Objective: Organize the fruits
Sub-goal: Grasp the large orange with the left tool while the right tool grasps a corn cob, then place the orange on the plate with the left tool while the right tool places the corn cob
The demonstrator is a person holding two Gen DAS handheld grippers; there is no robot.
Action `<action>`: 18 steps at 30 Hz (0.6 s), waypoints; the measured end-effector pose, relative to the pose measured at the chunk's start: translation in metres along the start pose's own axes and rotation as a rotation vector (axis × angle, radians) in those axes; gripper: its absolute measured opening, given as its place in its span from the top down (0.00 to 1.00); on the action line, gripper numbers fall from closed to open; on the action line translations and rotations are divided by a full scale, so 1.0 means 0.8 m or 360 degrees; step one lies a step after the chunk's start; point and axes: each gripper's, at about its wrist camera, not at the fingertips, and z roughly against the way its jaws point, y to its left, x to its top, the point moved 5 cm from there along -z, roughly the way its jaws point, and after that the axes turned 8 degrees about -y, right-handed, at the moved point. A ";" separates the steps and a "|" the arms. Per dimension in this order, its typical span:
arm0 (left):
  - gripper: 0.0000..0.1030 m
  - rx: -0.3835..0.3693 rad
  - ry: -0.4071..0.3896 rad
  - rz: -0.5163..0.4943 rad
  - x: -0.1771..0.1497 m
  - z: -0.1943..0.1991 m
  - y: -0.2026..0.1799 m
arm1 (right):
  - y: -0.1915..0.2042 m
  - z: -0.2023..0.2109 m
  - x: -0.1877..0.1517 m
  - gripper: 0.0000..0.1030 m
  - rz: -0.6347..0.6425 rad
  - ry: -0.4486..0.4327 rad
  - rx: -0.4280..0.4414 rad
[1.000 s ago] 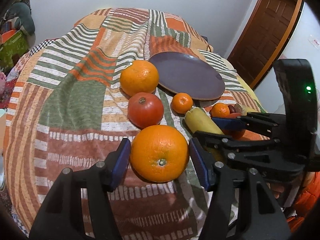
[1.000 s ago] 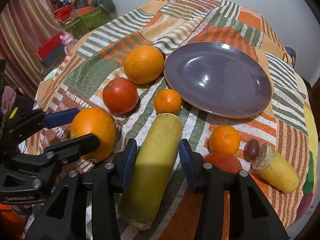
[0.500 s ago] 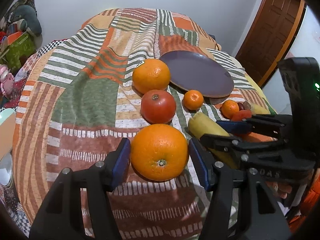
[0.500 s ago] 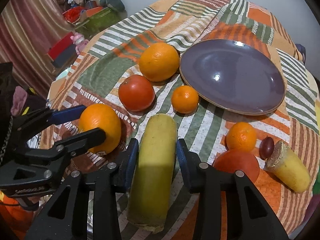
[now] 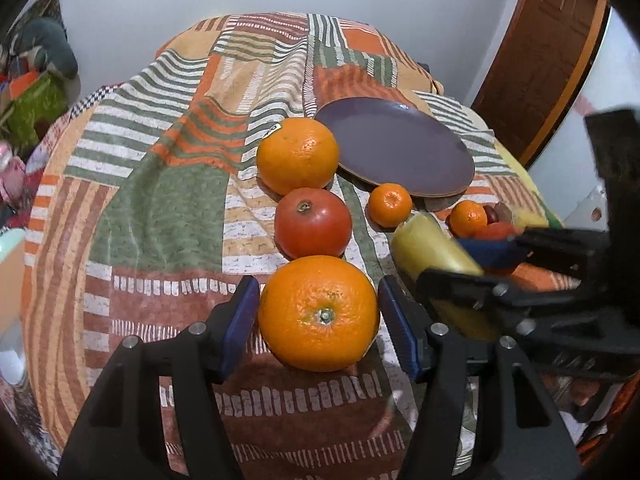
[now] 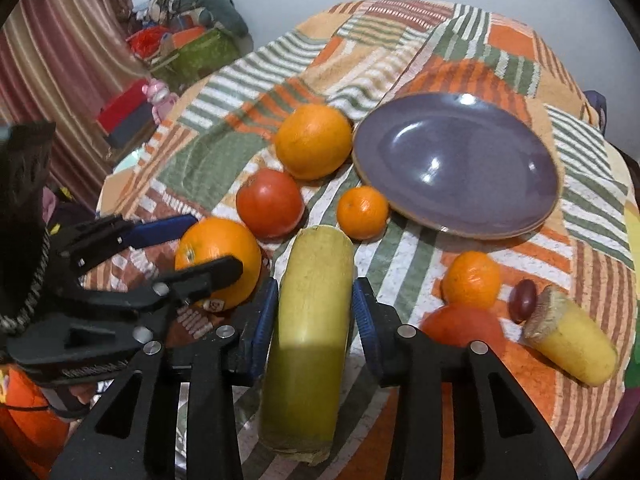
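Note:
My left gripper (image 5: 318, 316) is closed around a large orange (image 5: 319, 313), its blue pads at both sides of it; the orange also shows in the right wrist view (image 6: 218, 260). My right gripper (image 6: 314, 312) is shut on a yellow-green banana piece (image 6: 310, 320), also seen in the left wrist view (image 5: 434, 256). A purple plate (image 6: 456, 164) lies empty behind. A second large orange (image 5: 298, 160), a red tomato (image 5: 314, 222) and a small mandarin (image 5: 390, 205) lie between grippers and plate.
Right of the banana piece lie another mandarin (image 6: 472, 278), a second tomato (image 6: 460, 326), a dark grape (image 6: 525, 300) and a short yellow banana piece (image 6: 572, 348). All rest on a striped patchwork cloth (image 5: 160, 184). Clutter and a curtain stand at far left.
Both grippers have drawn back and risen slightly, each with its fruit still between the pads. The plate and other fruits look farther off.

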 end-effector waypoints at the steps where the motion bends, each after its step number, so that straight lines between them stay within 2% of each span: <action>1: 0.39 0.0024 0.0010 -0.0017 0.000 -0.003 -0.001 | -0.001 0.006 0.003 0.66 -0.0005 -0.0027 -0.0004; 13: 0.40 0.0043 0.0043 0.0030 0.008 0.002 -0.002 | -0.015 0.060 0.032 0.68 -0.0061 -0.0260 -0.0034; 18: 0.40 0.0050 -0.0039 0.0003 0.026 0.023 -0.017 | -0.025 0.075 0.040 0.68 -0.0086 -0.0334 -0.0039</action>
